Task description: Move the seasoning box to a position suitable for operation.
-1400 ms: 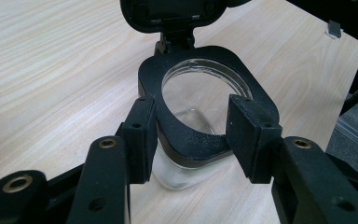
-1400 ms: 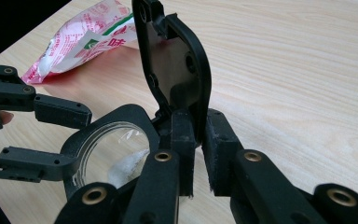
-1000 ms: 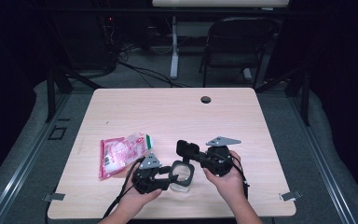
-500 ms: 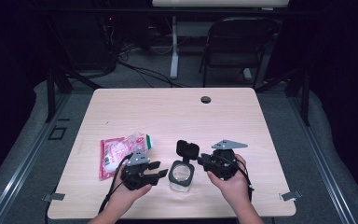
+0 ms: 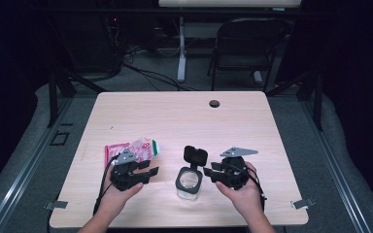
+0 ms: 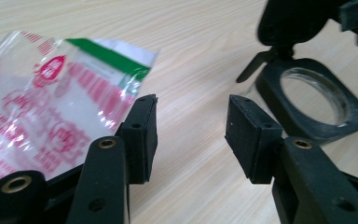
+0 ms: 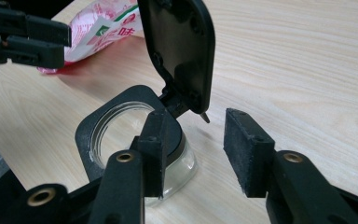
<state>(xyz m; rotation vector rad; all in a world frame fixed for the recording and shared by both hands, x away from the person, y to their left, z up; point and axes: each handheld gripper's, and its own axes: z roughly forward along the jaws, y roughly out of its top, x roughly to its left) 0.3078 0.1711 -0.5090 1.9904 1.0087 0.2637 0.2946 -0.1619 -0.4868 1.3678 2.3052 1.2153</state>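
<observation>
A clear glass jar (image 5: 188,187) with a black square collar stands near the table's front edge, its hinged black lid (image 5: 195,155) tipped up and open. A red, white and green plastic packet (image 5: 135,148) lies flat to its left. My left gripper (image 5: 148,175) is open between packet and jar, with nothing between its fingers; the packet (image 6: 42,107) lies past its left jaw and the jar (image 6: 319,126) off to the right. My right gripper (image 5: 208,173) is open just right of the jar. In its own view the jar's collar (image 7: 86,135) sits behind its left jaw, the lid (image 7: 179,46) above.
The pale wooden table (image 5: 175,116) has a small round cable hole (image 5: 214,103) near its far edge. A black folding chair (image 5: 245,43) and cables stand on the floor beyond. Both of the person's hands rest near the table's front edge.
Both grippers were close against the jar a second ago. The left one has drawn back to the left, the right one slightly to the right. The jar stays put, lid open.
</observation>
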